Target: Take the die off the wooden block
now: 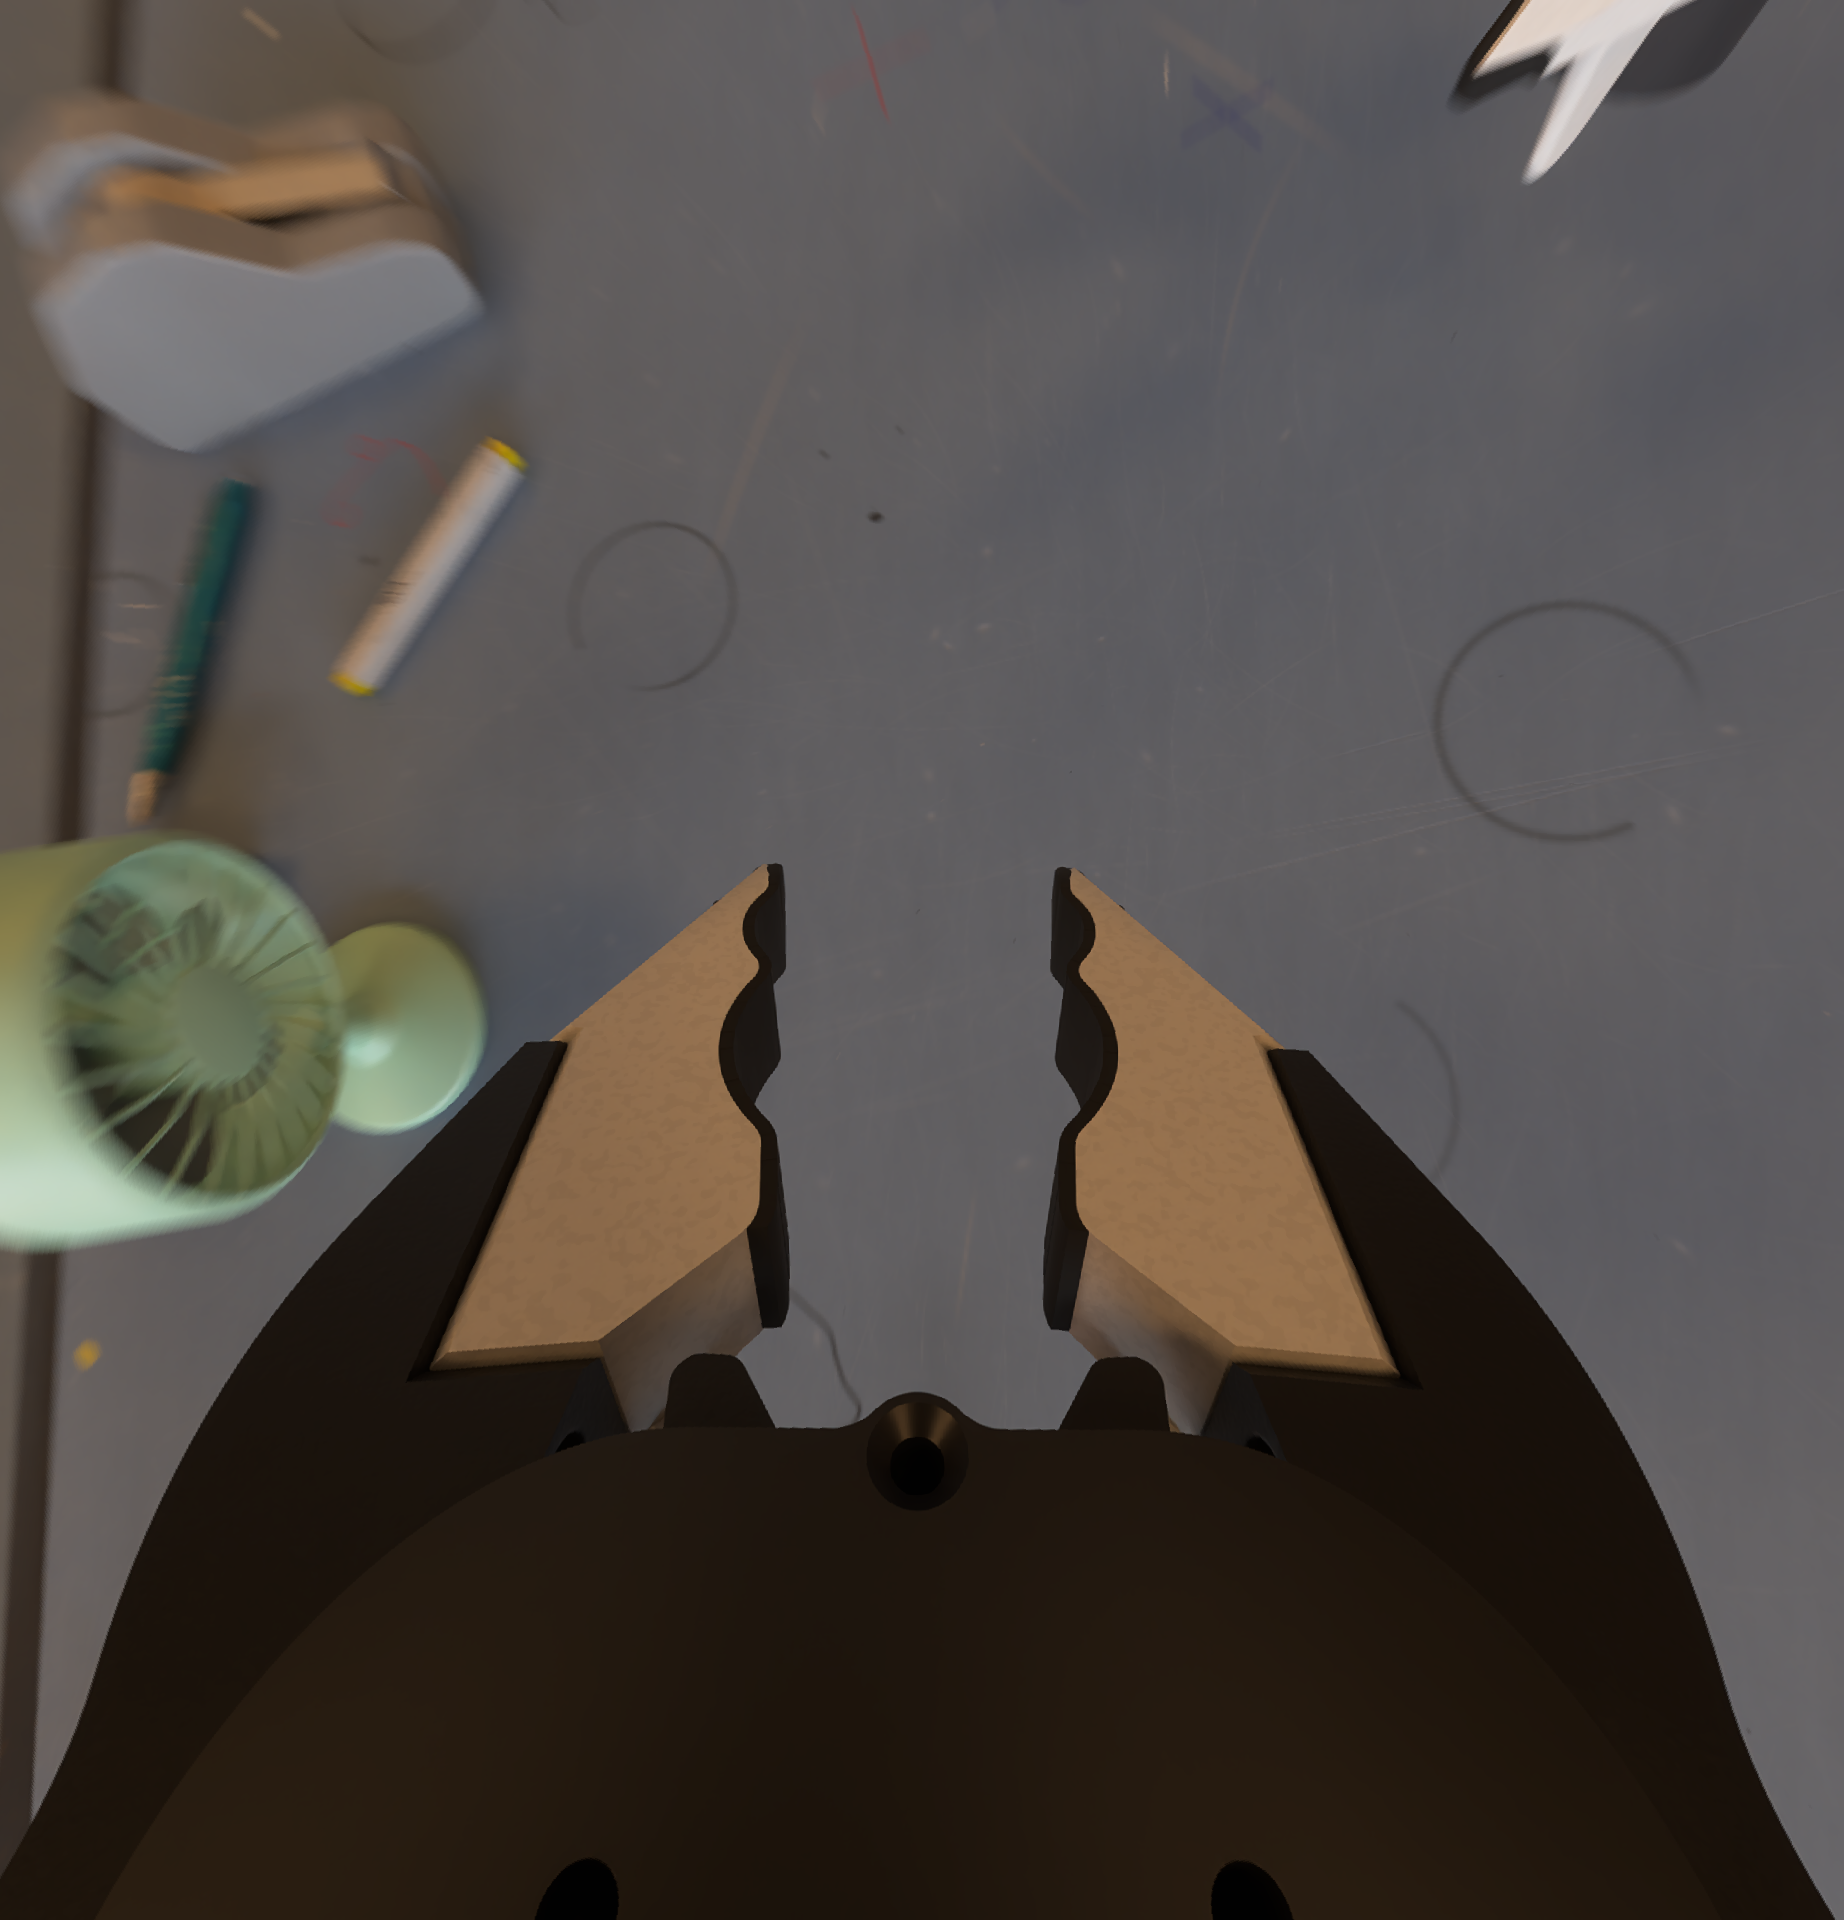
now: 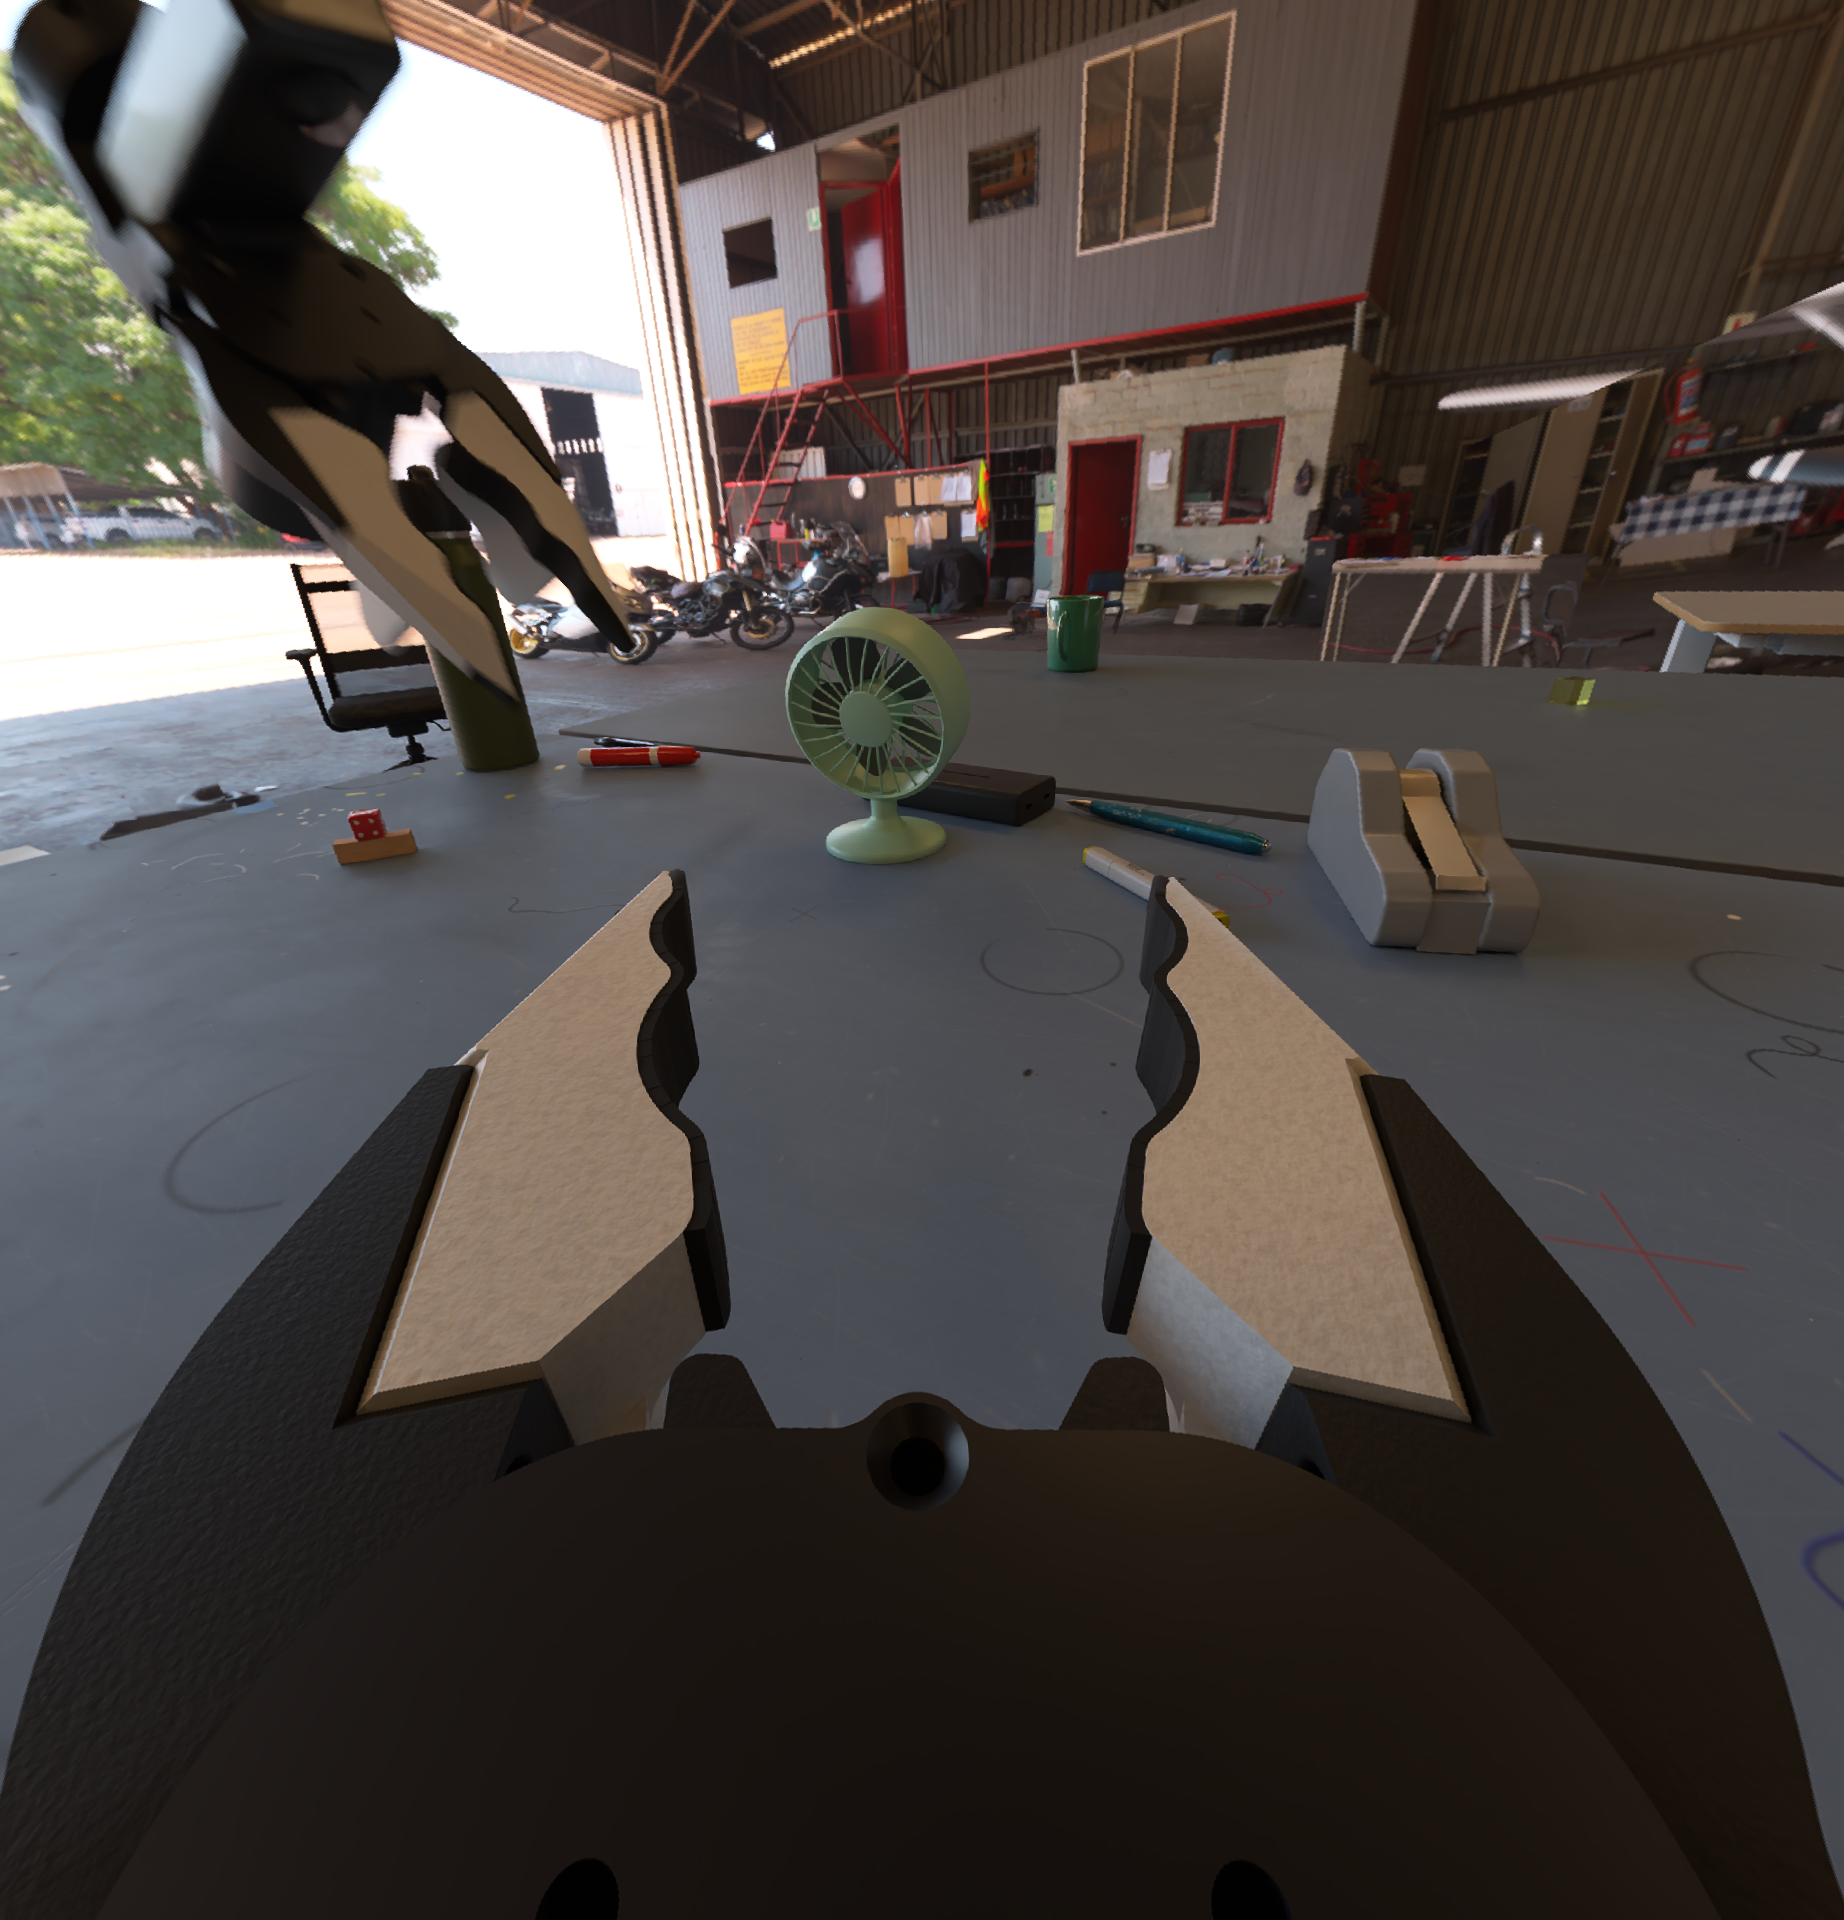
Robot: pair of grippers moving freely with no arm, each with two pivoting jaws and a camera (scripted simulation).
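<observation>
In the right wrist view the small red die with white pips (image 2: 366,825) sits on top of the low wooden block (image 2: 376,845), at the left of the frame on the scuffed grey table (image 2: 897,1195). The right gripper (image 2: 918,883) hangs low over bare table with its jaws spread and nothing between them. At upper left the left gripper (image 2: 559,649) is blurred — fingers parted, pointing down, well above the die. Its own view shows its jaws (image 1: 916,873) apart beside the pale green desk fan (image 1: 159,1039).
</observation>
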